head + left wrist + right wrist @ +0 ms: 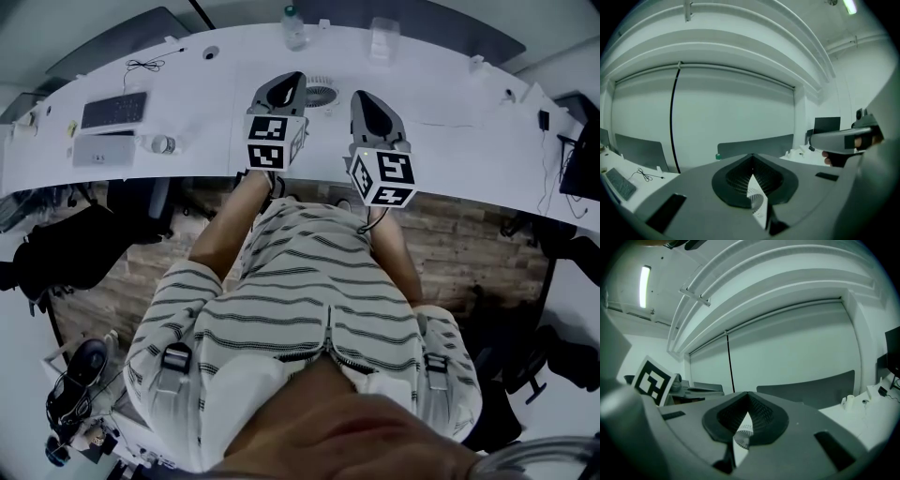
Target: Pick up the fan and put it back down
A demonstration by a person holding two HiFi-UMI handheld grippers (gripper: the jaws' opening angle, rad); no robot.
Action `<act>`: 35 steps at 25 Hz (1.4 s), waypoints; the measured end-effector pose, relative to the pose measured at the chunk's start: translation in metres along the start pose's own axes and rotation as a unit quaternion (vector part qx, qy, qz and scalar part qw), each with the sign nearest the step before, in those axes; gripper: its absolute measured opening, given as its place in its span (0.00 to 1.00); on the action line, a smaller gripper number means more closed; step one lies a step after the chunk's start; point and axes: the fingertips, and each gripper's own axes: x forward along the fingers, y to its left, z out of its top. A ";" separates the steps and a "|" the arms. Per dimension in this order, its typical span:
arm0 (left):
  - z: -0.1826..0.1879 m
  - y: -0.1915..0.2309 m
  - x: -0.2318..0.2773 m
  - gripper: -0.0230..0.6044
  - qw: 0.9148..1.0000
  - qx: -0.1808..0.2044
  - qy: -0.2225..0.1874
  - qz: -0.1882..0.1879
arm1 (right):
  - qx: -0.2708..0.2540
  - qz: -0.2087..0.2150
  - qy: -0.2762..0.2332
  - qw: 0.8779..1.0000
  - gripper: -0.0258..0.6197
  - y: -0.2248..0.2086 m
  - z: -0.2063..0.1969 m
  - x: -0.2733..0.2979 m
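A small round white fan (320, 95) rests on the white desk (450, 141), in the space between my two grippers. The left gripper (292, 77) hovers just left of it, jaws together with nothing between them. The right gripper (364, 97) is just right of the fan, and its jaws also meet. In the left gripper view, a sliver of the fan's grille (757, 199) shows through the slit below the closed tips (752, 156). The right gripper view shows the fan's round grille (742, 438) the same way, under its closed tips (748, 393).
A keyboard (113, 110) and a white device (103, 148) lie on the desk's left part. A bottle (293, 26) and a clear container (384, 37) stand at the far edge. A black chair (75, 248) is below the desk at left, and a dark monitor (581, 159) at the right.
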 end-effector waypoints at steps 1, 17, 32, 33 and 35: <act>0.003 -0.002 -0.003 0.05 1.000 -0.005 -0.006 0.003 | 0.000 0.000 -0.001 1.000 0.06 0.000 0.000 0.000; 0.007 -0.025 -0.032 0.05 0.998 -0.040 -0.038 0.034 | 0.002 0.007 0.005 1.000 0.06 0.001 -0.002 -0.003; 0.016 -0.032 -0.046 0.05 0.997 -0.040 -0.057 0.046 | -0.002 0.015 0.006 1.000 0.06 0.009 -0.002 0.003; 0.016 -0.032 -0.046 0.05 0.997 -0.040 -0.057 0.045 | -0.003 0.015 0.007 1.000 0.06 0.009 -0.002 0.004; 0.017 -0.031 -0.047 0.05 0.997 -0.039 -0.058 0.044 | -0.004 0.015 0.008 1.000 0.06 0.010 -0.003 0.005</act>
